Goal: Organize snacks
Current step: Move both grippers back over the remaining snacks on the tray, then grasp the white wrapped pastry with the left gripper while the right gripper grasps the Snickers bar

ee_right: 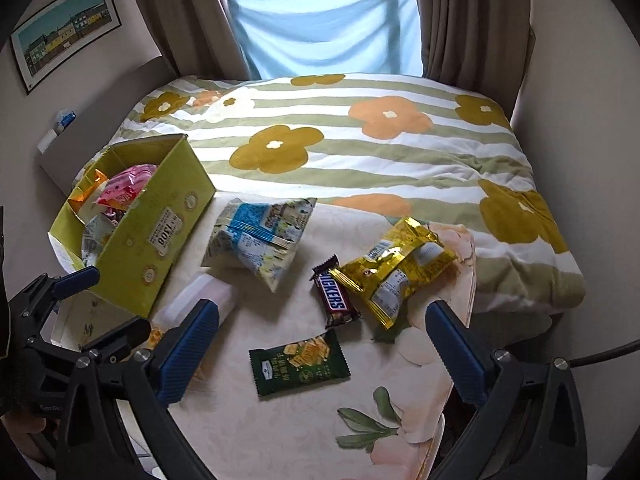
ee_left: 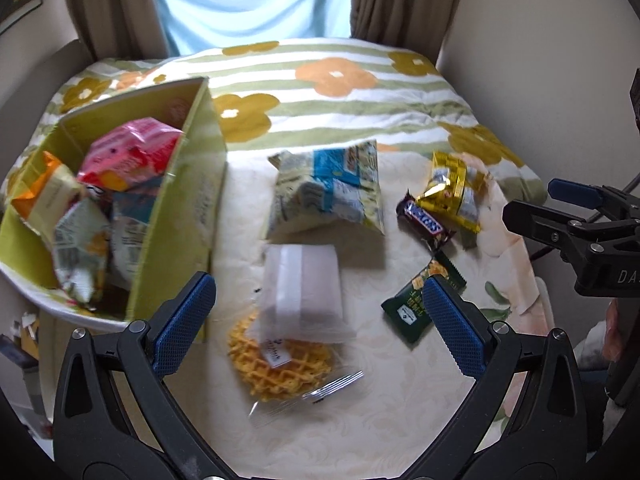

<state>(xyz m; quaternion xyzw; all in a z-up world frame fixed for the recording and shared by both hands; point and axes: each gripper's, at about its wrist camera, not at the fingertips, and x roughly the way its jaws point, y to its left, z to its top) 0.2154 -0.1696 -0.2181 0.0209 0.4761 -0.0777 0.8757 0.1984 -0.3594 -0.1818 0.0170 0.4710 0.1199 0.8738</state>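
A yellow-green box (ee_left: 180, 216) (ee_right: 160, 232) holds several snack packs at the left. Loose on the cream cloth lie a waffle in clear wrap (ee_left: 280, 360), a white packet (ee_left: 302, 284) (ee_right: 208, 296), a blue-and-white bag (ee_left: 328, 192) (ee_right: 260, 236), a Snickers bar (ee_left: 426, 222) (ee_right: 334, 296), a gold pack (ee_left: 452, 188) (ee_right: 394, 268) and a dark green cracker pack (ee_left: 416, 308) (ee_right: 300, 364). My left gripper (ee_left: 320, 328) is open and empty above the waffle and white packet. My right gripper (ee_right: 320, 348) is open and empty above the green pack.
The cloth-covered table (ee_right: 280, 432) stands against a bed with a flowered, striped quilt (ee_right: 360, 148). Curtains and a window are beyond. The table edge falls off at right (ee_right: 460, 360). The left gripper also shows at the left edge of the right wrist view (ee_right: 60, 300).
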